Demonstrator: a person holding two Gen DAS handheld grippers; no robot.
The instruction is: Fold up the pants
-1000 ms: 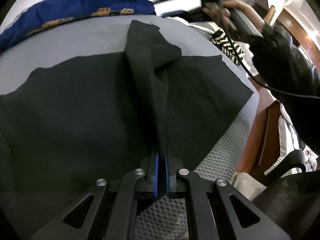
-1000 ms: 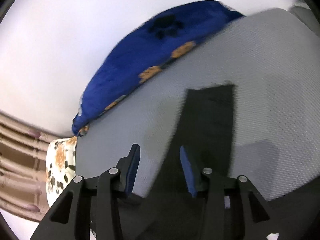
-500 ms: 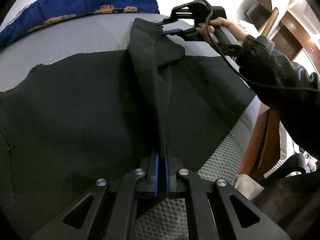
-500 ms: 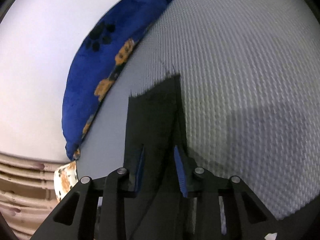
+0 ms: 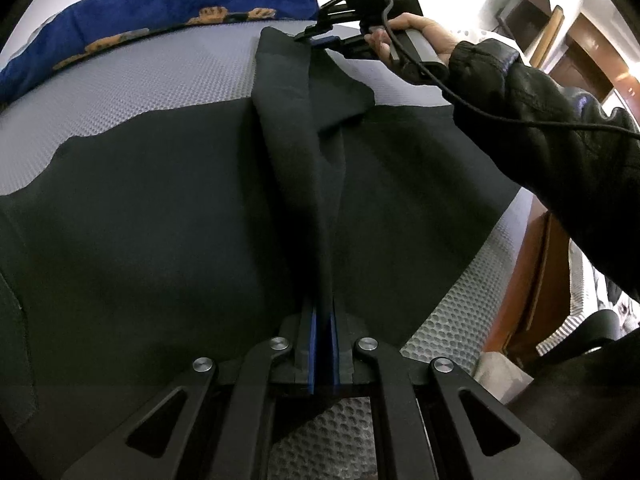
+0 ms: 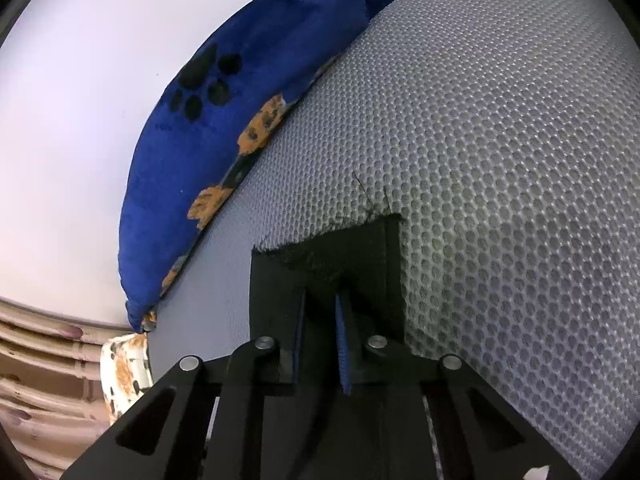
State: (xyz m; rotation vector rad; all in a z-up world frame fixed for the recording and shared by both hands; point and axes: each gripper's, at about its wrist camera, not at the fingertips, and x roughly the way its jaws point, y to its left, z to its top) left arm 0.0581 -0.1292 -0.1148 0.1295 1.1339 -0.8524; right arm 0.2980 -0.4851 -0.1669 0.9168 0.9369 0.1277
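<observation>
Black pants (image 5: 168, 216) lie spread on a grey mesh surface (image 5: 160, 76). My left gripper (image 5: 323, 312) is shut on a raised fold of the pants at the near edge. The fold runs as a ridge away to the far end. There my right gripper (image 5: 316, 38) holds the pants' far hem. In the right wrist view the right gripper (image 6: 322, 300) is closed on that frayed black hem (image 6: 320, 252), a little above the mesh.
A blue pillow (image 5: 152, 20) with paw prints lies along the far edge, also in the right wrist view (image 6: 208, 128). The person's black-sleeved arm (image 5: 540, 120) reaches over the right side. Wooden furniture (image 5: 528, 280) stands beyond the right edge.
My right gripper came down onto the far hem of the pants and closed on it. My left gripper has stayed shut on the near fold.
</observation>
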